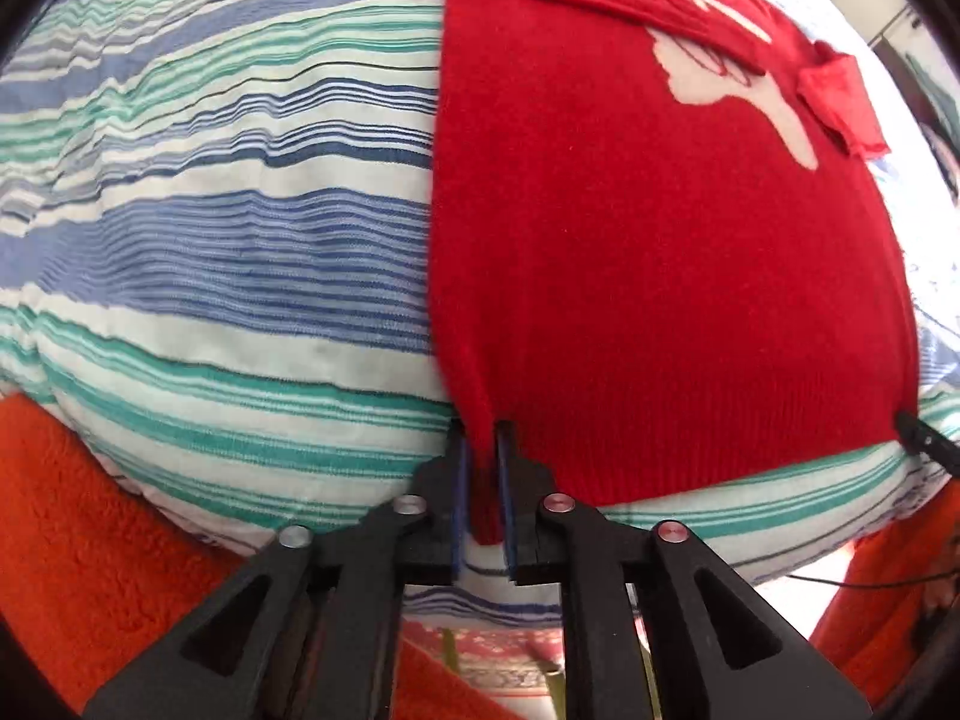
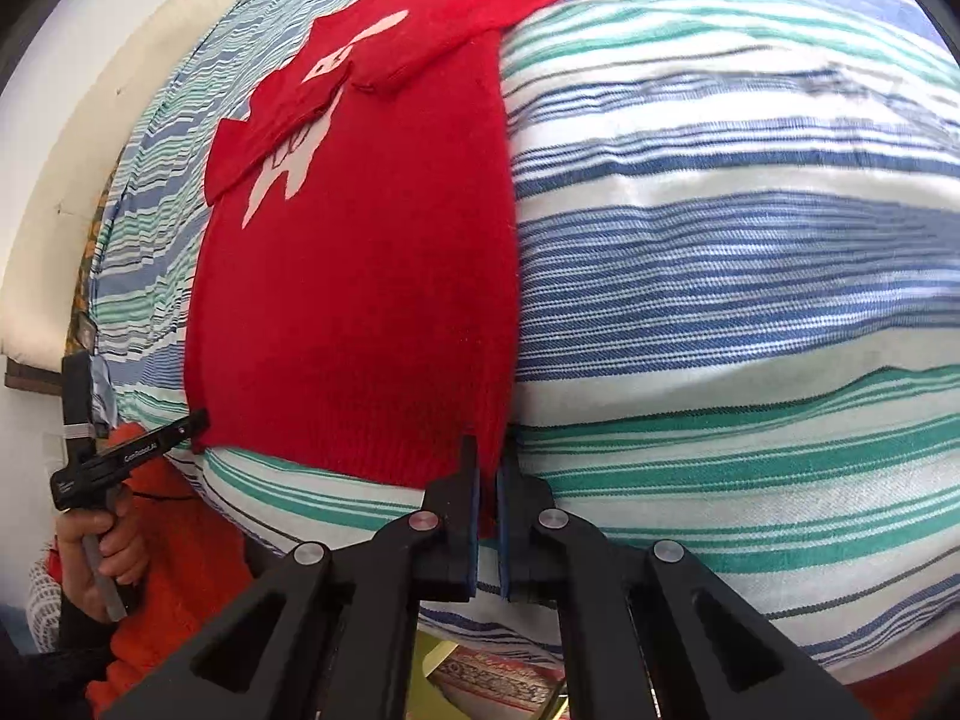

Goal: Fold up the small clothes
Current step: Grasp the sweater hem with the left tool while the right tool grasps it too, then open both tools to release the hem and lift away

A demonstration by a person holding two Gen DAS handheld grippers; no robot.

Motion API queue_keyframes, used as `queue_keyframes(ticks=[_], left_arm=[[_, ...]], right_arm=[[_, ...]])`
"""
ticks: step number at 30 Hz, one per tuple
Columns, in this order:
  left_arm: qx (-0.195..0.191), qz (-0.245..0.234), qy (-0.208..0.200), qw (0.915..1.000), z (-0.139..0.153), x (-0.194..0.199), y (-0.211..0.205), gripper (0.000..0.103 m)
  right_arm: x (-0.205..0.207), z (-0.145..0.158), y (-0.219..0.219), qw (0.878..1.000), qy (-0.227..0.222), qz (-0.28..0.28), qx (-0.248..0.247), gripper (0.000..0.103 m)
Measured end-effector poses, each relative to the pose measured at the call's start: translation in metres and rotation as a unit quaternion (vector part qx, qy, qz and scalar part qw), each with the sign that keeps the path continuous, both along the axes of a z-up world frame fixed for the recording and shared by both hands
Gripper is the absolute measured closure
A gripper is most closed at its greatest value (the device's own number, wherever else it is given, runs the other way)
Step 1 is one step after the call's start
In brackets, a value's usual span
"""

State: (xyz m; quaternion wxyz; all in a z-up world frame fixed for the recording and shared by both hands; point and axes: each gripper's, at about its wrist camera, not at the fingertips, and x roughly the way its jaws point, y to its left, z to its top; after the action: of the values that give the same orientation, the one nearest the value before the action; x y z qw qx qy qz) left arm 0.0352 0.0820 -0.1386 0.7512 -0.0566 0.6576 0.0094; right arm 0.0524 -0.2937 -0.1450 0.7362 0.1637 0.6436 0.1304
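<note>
Red knitted sweater with a white animal motif (image 1: 660, 276) lying flat ahead of both pairs of fingers, sleeves crossed over the chest at the far end. Left gripper (image 1: 482, 480) with fingers clamped on the near left hem corner; right gripper (image 2: 487, 486) with fingers clamped on the near right hem corner. Ribbed hem stretched between the two.

Likely risks: only a narrow pinch of knit held in each pair of fingers, so easy to slip out during a lift; uneven raising of the corners, giving a skewed fold; crossed sleeves sliding loose if dragged; soft striped cloth beneath bunching or getting caught along with the hem.

Surface: puffy bedding in blue, green and white stripes (image 2: 750, 276), rounded and yielding, probably a quilt or pillow on a bed, not firm. Below the fingers, orange fleecy fabric (image 1: 90, 528) and a glimpse of a patterned red rug (image 2: 498, 684). Left of the right fingers, pale wall and a cream panel (image 2: 138, 90); exact nature unclear.
</note>
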Motion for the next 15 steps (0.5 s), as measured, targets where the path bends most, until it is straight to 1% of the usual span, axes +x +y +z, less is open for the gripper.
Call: queue_keyframes(ticks=[1,2,3,4,6,7,8,9,11,12,13,14,15], left_arm=[[-0.008,0.008,0.002,0.9999,0.002,-0.003,0.005,0.08],[-0.019,0.019,0.005,0.9996,0.005,-0.006,0.01,0.077],[-0.03,0.033,0.008,0.999,0.01,-0.01,0.015,0.067],[-0.032,0.04,0.009,0.9986,0.014,-0.014,0.02,0.058],[-0.013,0.06,-0.002,0.9981,0.03,-0.028,0.029,0.054],[0.0,0.067,-0.013,0.9976,0.042,-0.035,0.035,0.052],[0.015,0.074,-0.026,0.9968,0.051,-0.04,0.037,0.051],[0.03,0.079,-0.041,0.9956,0.061,-0.043,0.039,0.046],[0.057,0.079,-0.087,0.9914,0.086,-0.048,0.036,0.041],[0.059,0.069,-0.11,0.9897,0.096,-0.046,0.028,0.038],[0.056,0.059,-0.125,0.9888,0.099,-0.04,0.028,0.033],[0.046,0.042,-0.145,0.9875,0.107,-0.035,0.018,0.03],[0.04,0.025,-0.156,0.9867,0.109,-0.026,-0.003,0.026]], right_arm=[[0.001,0.0,0.004,1.0,-0.003,0.005,-0.004,0.099],[0.001,0.002,0.006,1.0,-0.005,0.009,-0.009,0.098],[0.001,0.002,0.004,1.0,-0.009,0.009,-0.007,0.094],[0.0,0.003,0.003,1.0,-0.012,0.01,-0.006,0.091],[-0.003,0.005,0.001,1.0,-0.017,0.015,-0.004,0.073],[-0.006,0.008,0.0,1.0,-0.02,0.019,-0.007,0.069],[-0.009,0.013,-0.001,0.999,-0.025,0.021,-0.016,0.062],[-0.012,0.018,-0.003,0.999,-0.03,0.022,-0.031,0.057],[-0.019,0.033,-0.005,0.996,-0.049,0.018,-0.07,0.056],[-0.021,0.043,-0.005,0.994,-0.066,0.015,-0.091,0.056],[-0.023,0.054,-0.005,0.99,-0.089,0.014,-0.108,0.056],[-0.023,0.065,-0.001,0.987,-0.114,0.017,-0.114,0.056],[-0.022,0.074,0.002,0.984,-0.138,0.024,-0.11,0.056]])
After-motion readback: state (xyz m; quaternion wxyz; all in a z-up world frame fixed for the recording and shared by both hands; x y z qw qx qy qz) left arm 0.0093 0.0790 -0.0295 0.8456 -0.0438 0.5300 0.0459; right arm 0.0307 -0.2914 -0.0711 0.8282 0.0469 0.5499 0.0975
